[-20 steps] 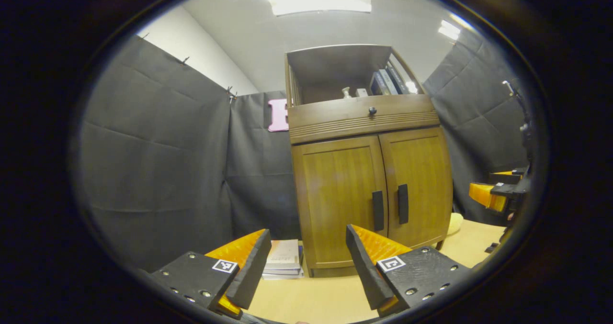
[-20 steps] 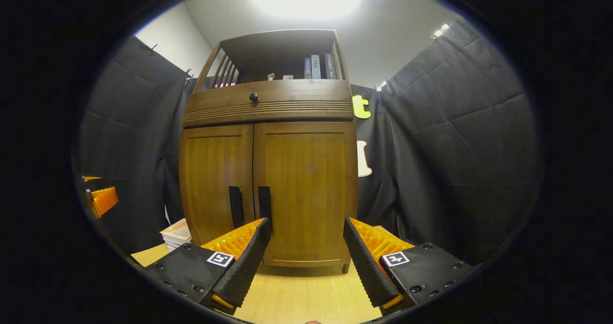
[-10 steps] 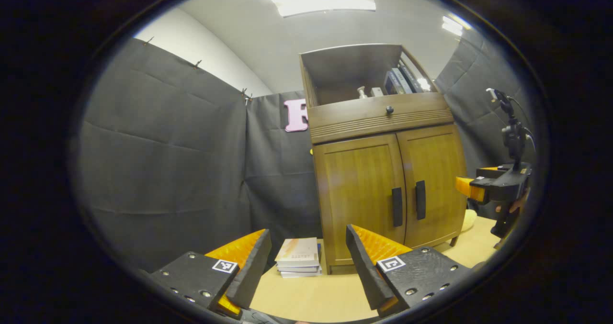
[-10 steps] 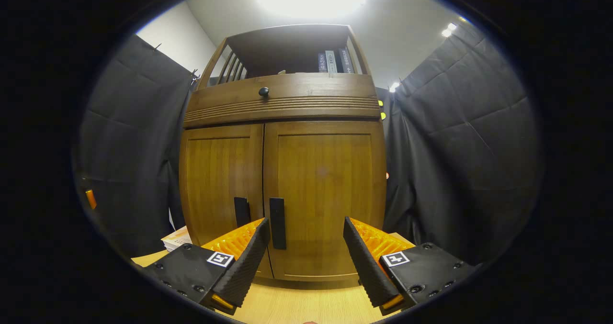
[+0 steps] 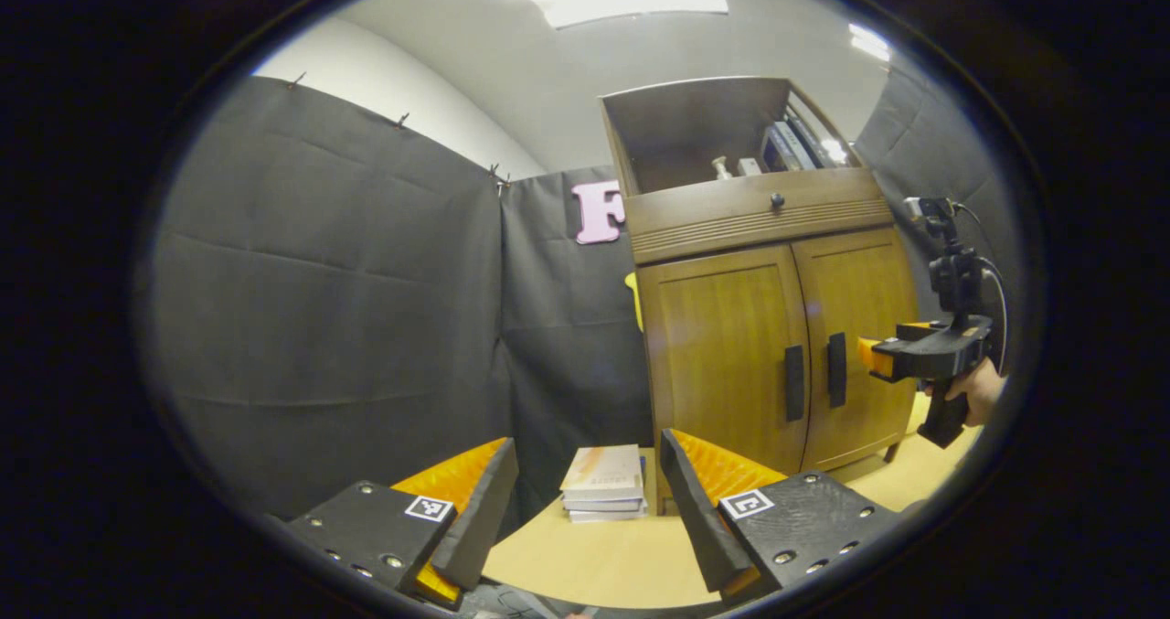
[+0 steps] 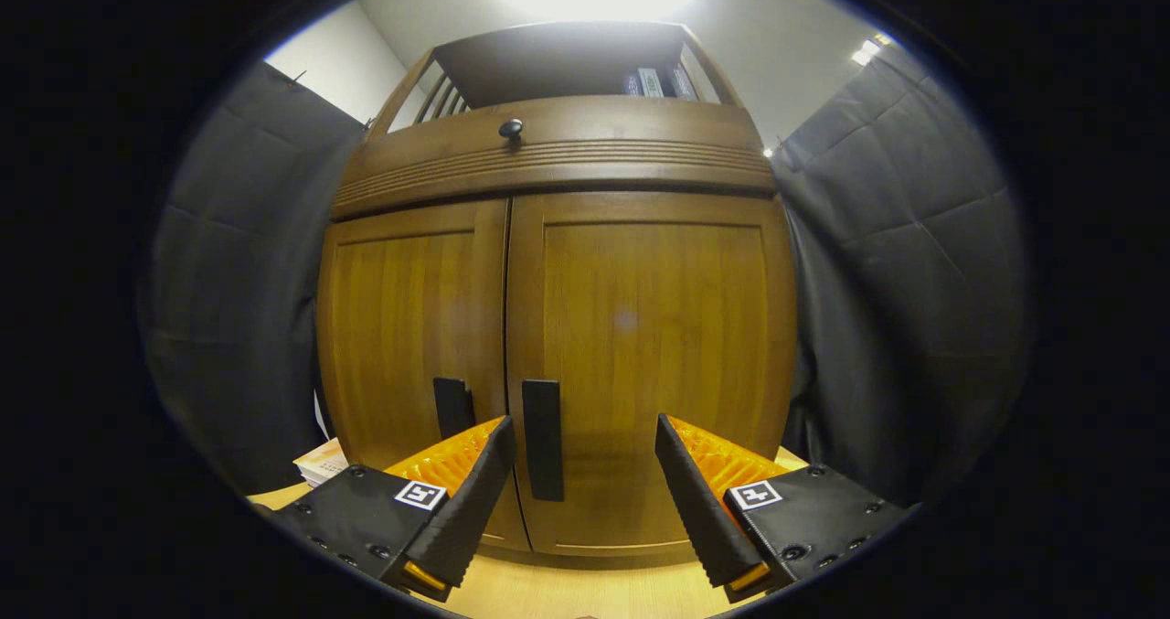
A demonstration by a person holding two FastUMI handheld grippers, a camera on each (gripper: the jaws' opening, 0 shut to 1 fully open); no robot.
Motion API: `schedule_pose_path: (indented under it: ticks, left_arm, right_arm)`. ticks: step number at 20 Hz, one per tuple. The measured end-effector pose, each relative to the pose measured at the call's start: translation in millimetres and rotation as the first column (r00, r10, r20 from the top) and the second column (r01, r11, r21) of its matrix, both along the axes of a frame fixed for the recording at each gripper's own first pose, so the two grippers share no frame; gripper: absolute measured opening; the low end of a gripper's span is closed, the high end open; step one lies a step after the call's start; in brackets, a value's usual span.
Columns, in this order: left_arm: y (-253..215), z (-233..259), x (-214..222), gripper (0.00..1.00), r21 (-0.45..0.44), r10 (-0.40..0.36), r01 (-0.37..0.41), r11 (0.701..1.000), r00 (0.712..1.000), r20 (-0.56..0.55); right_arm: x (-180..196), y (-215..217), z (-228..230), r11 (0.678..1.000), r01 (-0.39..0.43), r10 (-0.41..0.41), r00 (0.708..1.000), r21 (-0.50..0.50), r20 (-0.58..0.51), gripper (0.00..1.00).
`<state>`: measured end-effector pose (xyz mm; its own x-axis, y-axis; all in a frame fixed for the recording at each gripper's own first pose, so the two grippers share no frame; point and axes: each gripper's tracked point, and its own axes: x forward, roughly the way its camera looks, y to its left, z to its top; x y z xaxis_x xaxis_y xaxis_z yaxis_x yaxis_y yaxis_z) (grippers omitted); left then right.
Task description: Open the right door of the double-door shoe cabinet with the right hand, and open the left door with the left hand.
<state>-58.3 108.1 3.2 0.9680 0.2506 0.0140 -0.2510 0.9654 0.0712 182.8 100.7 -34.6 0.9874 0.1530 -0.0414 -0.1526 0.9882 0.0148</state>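
Tabletop cabinet's right door handle point(image 6: 543, 439) between spread right tool point(image 6: 585, 473) fingers

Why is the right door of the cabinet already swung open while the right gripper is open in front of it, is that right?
Not quite: the right door is shut, flush beside the left door, as the right gripper view shows. The rest holds: the right gripper is open in front of the cabinet, with the right door's handle between its fingers, untouched.
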Motion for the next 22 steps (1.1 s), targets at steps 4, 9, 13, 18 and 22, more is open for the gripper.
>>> schedule_pose_path:
  ticks: [4,9,13,18,22]
  left_arm:
    - [17,0,-12,0.92,0.017,0.036,-0.036,0.999,0.999,-0.003]
    - [34,1,-21,0.92,0.037,0.083,-0.082,0.996,0.996,-0.011]
    - [43,1,-29,0.92,0.045,0.104,-0.104,0.994,0.994,-0.014]
    - [49,3,-37,0.9,0.045,0.113,-0.112,0.993,0.994,-0.011]
    - [44,5,-35,0.92,0.037,0.091,-0.091,0.995,0.996,-0.001]
  right_arm:
    - [20,10,-15,1.0,-0.005,0.006,0.999,0.019,-0.034,0.94]
    - [49,33,-26,0.999,-0.033,0.035,0.997,0.024,-0.065,0.94]
    - [64,43,-44,0.999,-0.043,0.046,0.991,0.025,-0.126,0.75]
    - [79,46,-53,0.999,-0.034,0.035,0.989,0.004,-0.146,0.32]
    - [67,41,-51,0.998,-0.067,0.069,0.983,0.02,-0.169,0.2]
